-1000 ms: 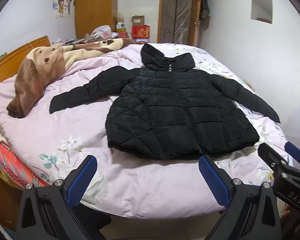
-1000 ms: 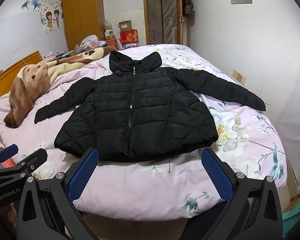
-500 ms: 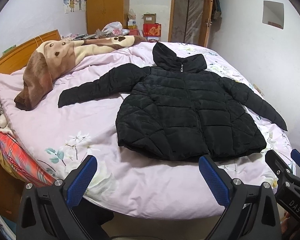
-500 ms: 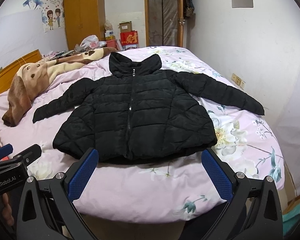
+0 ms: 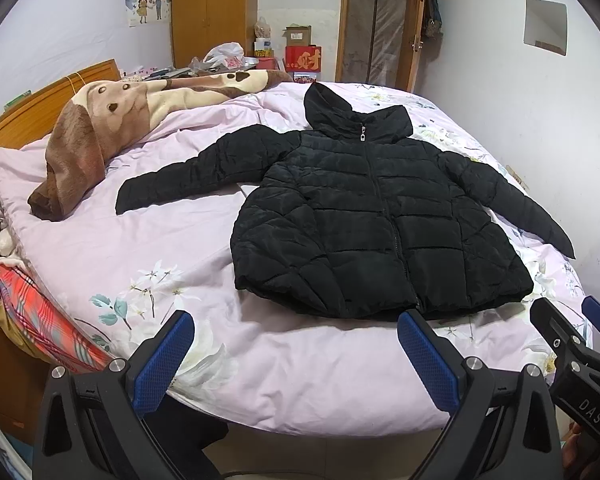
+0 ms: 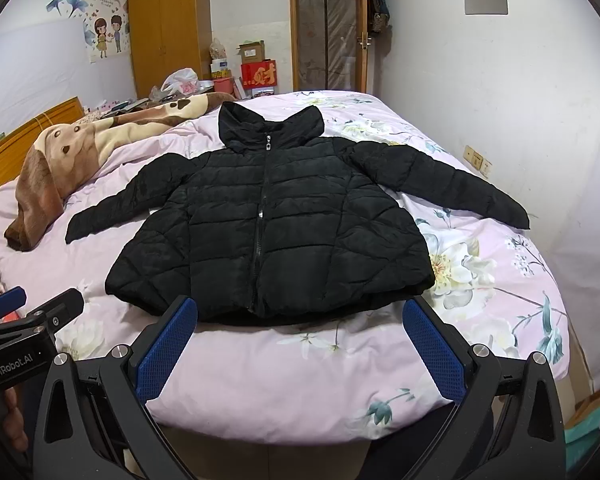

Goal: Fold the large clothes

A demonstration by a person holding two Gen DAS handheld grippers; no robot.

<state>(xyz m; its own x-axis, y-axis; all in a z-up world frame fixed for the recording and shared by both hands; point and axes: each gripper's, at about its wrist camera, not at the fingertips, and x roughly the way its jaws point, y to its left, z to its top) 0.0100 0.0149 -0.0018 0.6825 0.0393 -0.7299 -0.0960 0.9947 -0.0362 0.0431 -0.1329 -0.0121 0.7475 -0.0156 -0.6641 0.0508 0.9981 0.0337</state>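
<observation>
A black hooded puffer jacket (image 5: pixel 372 220) (image 6: pixel 268 232) lies flat and zipped on the pink floral bed (image 5: pixel 172 240) (image 6: pixel 500 264), front up, hood toward the far wall. Both sleeves are spread out sideways. My left gripper (image 5: pixel 296 356) hovers open over the near bed edge, short of the jacket's hem and to its left. My right gripper (image 6: pixel 296 348) is open too, held just in front of the hem's middle. Nothing sits between either pair of blue pads. Each gripper shows at the edge of the other's view.
A brown and cream plush blanket (image 5: pixel 100 128) lies along the left of the bed by the wooden headboard (image 5: pixel 32 108). A plaid cloth (image 5: pixel 40 320) hangs at the near left corner. A white wall (image 6: pixel 520 100) borders the bed's right side. Wardrobe, boxes and a door stand behind.
Both grippers have shifted slightly, the left view swinging left so the jacket sits further right in it. The jacket has not moved and both grippers stayed open.
</observation>
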